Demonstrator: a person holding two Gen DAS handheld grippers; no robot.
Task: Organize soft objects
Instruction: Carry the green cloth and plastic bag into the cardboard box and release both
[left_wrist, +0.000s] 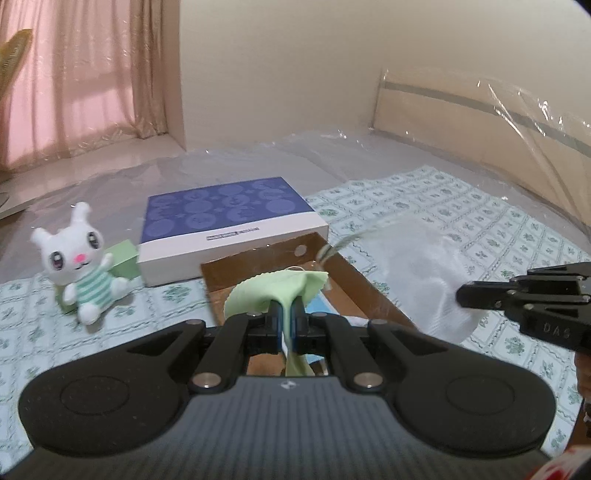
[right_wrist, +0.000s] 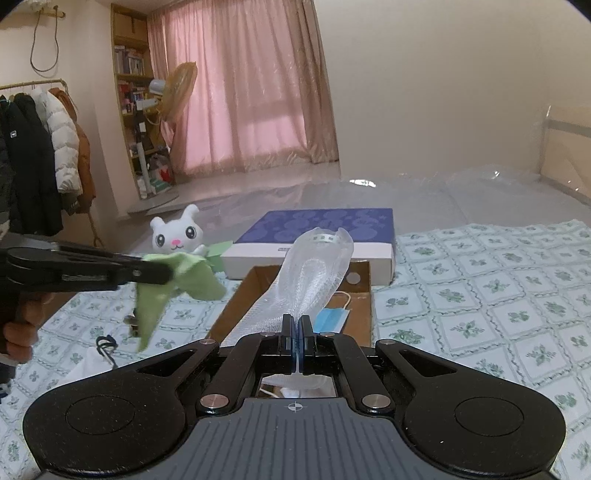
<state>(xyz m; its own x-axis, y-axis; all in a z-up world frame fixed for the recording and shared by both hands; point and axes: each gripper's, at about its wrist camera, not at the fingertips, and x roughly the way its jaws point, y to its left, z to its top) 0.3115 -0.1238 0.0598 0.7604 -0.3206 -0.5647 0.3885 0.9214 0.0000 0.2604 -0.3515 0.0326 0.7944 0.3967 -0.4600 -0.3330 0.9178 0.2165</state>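
Your left hand-held gripper (left_wrist: 285, 317) is clamped on a pale green soft cloth (left_wrist: 275, 291), right hand-held gripper (right_wrist: 296, 332) pinching a sheer white mesh sock (right_wrist: 314, 269), both above the open brown cardboard box (right_wrist: 364, 295) w/ a blue face mask (right_wrist: 332, 319) inside. Beyond: blue-lidded white flat box (left_wrist: 229, 221), white plush bunny (left_wrist: 79, 258) on the bed.

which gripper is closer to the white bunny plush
Left. The left gripper, shut on the green cloth, hangs just right of the bunny plush. The right gripper, shut on the white mesh sock, sits farther right, past the cardboard box.
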